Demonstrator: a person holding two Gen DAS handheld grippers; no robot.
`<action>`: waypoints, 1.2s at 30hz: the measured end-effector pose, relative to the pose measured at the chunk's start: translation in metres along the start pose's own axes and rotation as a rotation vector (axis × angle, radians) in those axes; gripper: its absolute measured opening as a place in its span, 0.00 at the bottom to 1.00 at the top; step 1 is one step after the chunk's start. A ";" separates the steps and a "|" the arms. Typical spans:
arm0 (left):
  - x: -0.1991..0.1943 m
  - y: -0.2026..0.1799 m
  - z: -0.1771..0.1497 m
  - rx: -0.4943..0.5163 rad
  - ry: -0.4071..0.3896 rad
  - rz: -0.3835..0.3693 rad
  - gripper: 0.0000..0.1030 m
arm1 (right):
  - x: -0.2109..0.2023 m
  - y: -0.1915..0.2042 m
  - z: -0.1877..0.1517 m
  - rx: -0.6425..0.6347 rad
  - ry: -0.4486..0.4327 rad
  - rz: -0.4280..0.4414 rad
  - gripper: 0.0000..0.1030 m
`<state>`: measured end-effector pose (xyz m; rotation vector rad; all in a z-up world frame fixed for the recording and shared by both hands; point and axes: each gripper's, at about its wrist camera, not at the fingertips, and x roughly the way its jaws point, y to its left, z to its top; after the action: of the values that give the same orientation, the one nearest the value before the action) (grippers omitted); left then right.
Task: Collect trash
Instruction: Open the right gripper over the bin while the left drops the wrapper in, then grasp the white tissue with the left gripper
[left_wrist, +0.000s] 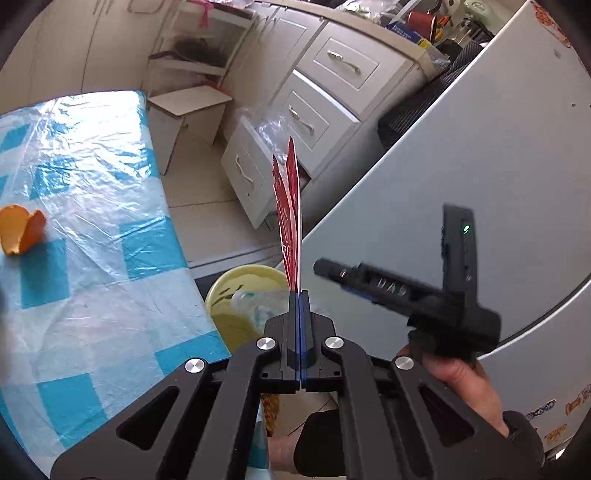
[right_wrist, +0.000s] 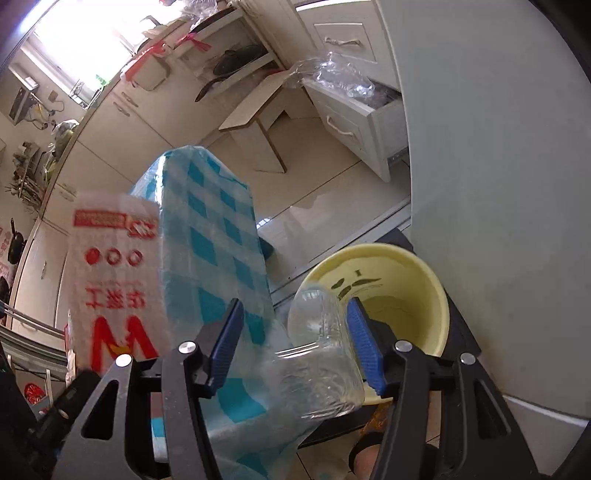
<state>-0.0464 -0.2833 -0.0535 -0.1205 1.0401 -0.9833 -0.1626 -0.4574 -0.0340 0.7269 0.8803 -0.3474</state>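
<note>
Left tool pinches my red-and-white foil wrapper upright, above the round yellow plastic bin; right tool spread, clear plastic bottle between (apparently loose).

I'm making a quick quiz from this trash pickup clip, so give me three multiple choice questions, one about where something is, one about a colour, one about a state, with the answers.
1. Where does the orange peel lie?
A. on the checked tablecloth
B. in the bin
C. in the open drawer

2. What colour is the bin?
A. blue
B. pale yellow
C. black

3. How does the left gripper stand?
A. wide open and empty
B. shut on a red and white wrapper
C. shut on a bottle

Answers: 1 A, the peel rests on the blue and white cloth. 2 B, its rim and inner wall are pale yellow. 3 B, the jaws meet on the wrapper's lower edge; the clear bottle sits at the open right gripper instead.
</note>
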 end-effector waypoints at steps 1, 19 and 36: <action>0.010 -0.001 -0.001 -0.002 0.018 0.003 0.00 | -0.005 0.000 0.005 -0.003 -0.026 0.006 0.60; 0.104 -0.023 -0.007 0.034 0.148 0.137 0.22 | -0.033 0.026 0.045 -0.059 -0.246 0.230 0.70; -0.109 0.041 -0.023 0.052 -0.239 0.554 0.76 | -0.023 0.118 0.019 -0.315 -0.262 0.241 0.73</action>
<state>-0.0537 -0.1715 -0.0136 0.0902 0.7648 -0.4769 -0.1004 -0.3868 0.0434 0.4744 0.5741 -0.0819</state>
